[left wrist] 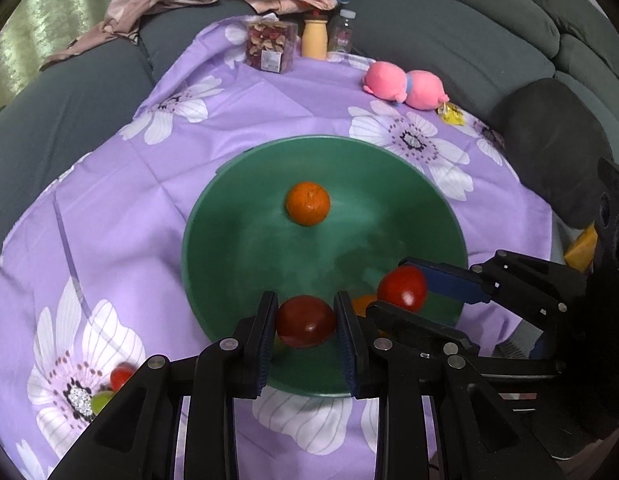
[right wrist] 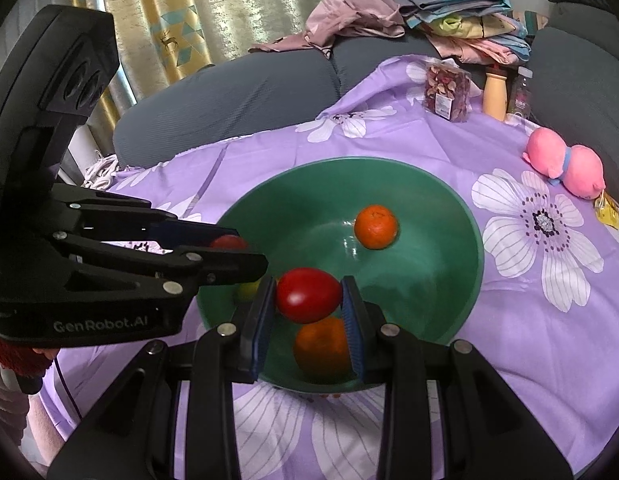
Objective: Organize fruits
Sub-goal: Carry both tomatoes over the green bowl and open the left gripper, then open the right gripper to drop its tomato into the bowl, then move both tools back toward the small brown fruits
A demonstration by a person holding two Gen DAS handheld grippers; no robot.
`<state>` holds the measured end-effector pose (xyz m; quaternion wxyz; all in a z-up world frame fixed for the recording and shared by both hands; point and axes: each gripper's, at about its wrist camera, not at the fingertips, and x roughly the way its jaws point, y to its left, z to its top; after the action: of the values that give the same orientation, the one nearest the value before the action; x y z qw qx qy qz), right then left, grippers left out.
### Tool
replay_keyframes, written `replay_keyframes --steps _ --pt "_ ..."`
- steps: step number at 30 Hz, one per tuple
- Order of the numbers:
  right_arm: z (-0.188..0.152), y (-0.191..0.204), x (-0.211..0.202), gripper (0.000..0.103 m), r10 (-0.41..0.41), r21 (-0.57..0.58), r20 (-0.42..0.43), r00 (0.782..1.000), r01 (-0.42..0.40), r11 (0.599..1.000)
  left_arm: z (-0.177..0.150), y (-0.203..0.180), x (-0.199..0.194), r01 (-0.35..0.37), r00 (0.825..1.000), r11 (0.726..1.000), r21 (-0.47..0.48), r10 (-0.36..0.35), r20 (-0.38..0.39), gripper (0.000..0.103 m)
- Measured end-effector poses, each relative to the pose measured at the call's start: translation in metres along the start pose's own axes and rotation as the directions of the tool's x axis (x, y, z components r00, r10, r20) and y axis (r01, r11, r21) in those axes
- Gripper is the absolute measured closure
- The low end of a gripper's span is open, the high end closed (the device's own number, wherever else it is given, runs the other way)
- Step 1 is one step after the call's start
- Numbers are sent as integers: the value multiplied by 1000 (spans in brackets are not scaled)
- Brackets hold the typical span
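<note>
A purple flowered cloth (left wrist: pixel 121 208) carries a green bowl (left wrist: pixel 229 248) with an orange (left wrist: pixel 308 203) toward its far side. Over the bowl's near rim the left claw (left wrist: pixel 306 322), whose body reads "GenRobot.AI", is clamped on a dark red tomato (left wrist: pixel 305 320). Just right of it, the right claw (right wrist: pixel 309 300) is clamped on a brighter red tomato (right wrist: pixel 308 294), with a second orange (right wrist: pixel 323 346) in the bowl beneath.
</note>
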<state>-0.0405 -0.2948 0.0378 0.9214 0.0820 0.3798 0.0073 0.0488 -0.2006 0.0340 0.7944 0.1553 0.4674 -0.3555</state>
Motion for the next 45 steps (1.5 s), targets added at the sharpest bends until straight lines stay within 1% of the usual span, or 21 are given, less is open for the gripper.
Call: replay_keyframes --steps 7,16,17,19,21,23,24,30,31,32,34,41,42,43,45 --pt "0 -3 4 70 -10 5 -12 1000 10 1000 1 0 7 -11 1000 1000 2 11 -11 74" --pt "0 -3 4 68 -31 10 -21 999 31 999 -2 5 5 -27 1000 1000 -9 27 -11 74" --pt "0 -3 4 67 -34 12 -24 999 34 999 -2 6 4 -29 1000 1000 -13 29 -9 74" --pt "-1 -2 3 60 -37 16 -26 999 38 999 -3 9 0 -30 1000 999 -22 30 -3 74" --pt "-1 0 2 58 -41 13 -27 999 41 999 -5 10 -5 -34 999 999 -27 34 2 72" --pt "-1 3 -1 58 -42 8 -25 999 42 999 -8 13 -10 -40 999 998 -38 41 9 59" --pt "-1 4 -2 58 -42 6 -24 999 42 999 -10 14 -13 -45 999 998 -45 45 14 57" --pt "-3 14 -11 54 -36 -10 -17 999 36 999 -27 25 -31 -74 997 994 -84 77 28 56" --pt "-3 16 -13 52 -34 -12 -16 999 33 999 -29 26 -33 -77 996 993 -90 80 27 54" --pt "-4 18 -14 50 -31 -14 -16 999 31 999 -33 29 -36 -82 996 992 -99 85 25 44" --pt "-5 24 -18 48 -21 -26 -16 1000 21 999 -41 34 -41 -92 995 988 -126 96 28 35" --pt "-11 48 -26 36 0 -70 -26 1000 -2 998 -74 57 -56 -108 993 969 -224 114 15 34" --pt "-12 52 -27 33 1 -78 -31 1000 -3 997 -80 60 -59 -110 993 965 -239 116 14 34" --pt "-13 55 -27 29 1 -85 -35 999 -4 996 -84 63 -61 -108 993 963 -248 115 14 34" --pt "-16 63 -29 27 6 -104 -44 999 -10 995 -95 68 -67 -94 994 957 -274 104 19 34"
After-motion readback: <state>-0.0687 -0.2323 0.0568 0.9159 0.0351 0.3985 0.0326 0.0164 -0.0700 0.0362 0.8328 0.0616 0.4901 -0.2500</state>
